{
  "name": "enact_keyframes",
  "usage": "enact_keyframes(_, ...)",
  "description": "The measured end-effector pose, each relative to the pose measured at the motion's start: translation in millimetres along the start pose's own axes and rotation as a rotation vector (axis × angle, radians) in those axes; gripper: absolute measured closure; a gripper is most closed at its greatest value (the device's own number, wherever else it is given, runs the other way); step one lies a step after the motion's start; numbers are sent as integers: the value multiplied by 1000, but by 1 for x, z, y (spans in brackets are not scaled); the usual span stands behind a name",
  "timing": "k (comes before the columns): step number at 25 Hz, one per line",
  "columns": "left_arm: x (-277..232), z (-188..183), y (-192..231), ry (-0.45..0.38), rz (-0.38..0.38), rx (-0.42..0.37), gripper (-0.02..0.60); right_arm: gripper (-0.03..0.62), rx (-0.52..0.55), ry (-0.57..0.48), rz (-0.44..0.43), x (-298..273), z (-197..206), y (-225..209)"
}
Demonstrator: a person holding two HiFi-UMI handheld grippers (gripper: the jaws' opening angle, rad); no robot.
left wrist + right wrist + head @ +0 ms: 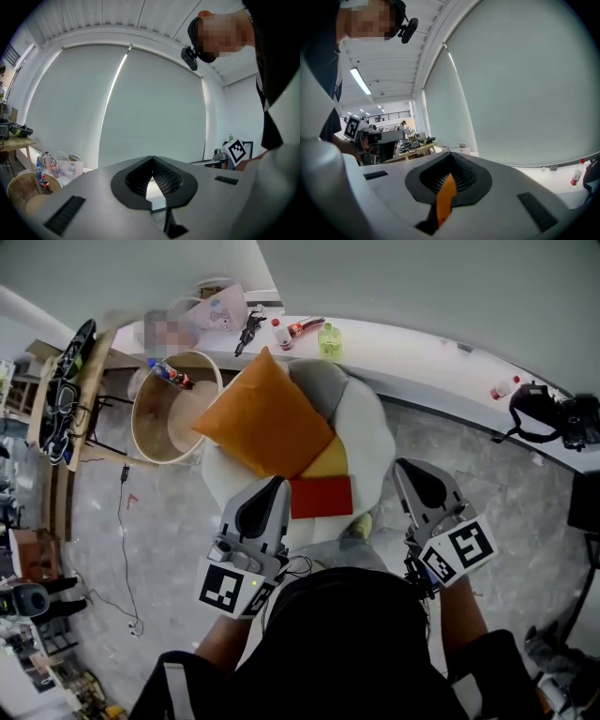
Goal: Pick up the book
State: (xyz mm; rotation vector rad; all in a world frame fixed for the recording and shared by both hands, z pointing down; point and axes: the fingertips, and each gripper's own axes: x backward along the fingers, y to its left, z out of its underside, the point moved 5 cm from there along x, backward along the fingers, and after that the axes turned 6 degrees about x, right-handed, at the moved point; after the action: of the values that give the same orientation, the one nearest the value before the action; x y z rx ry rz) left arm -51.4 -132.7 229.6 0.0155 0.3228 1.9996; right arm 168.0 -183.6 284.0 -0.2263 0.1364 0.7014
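My left claw (278, 483) and right claw (402, 466) are both shut and empty. The red book (321, 497) lies between them, beside an orange cushion (262, 418).

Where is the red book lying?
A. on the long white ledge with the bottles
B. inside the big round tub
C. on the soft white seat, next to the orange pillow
C: in the head view the red book lies flat on the soft white seat, right beside the orange pillow.
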Motion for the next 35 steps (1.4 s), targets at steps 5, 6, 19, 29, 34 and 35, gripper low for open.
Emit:
enact_keyframes(5, -16, 0, -6, -7, -9, -13, 571, 582, -12, 5, -24, -2, 4, -16)
enact_keyframes(6, -18, -1, -6, -8, -8, -12, 571, 582, -11, 4, -26, -2, 5, -19)
enact_keyframes(19, -24, -1, -7, -6, -31, -10, 571, 582, -11, 2, -57, -8, 11, -33)
enact_keyframes(29, -12, 47, 45, 109, -107, 44, 571, 582, -5, 106, -84, -44, 42, -26)
enact_keyframes(34, -9, 106, 91, 208, -174, 104, 570, 582, -36, 171, -94, -66, 74, -25)
enact_keyframes(35, -6, 120, 100, 239, -184, 123, 571, 582, -49, 187, -99, -71, 82, -21)
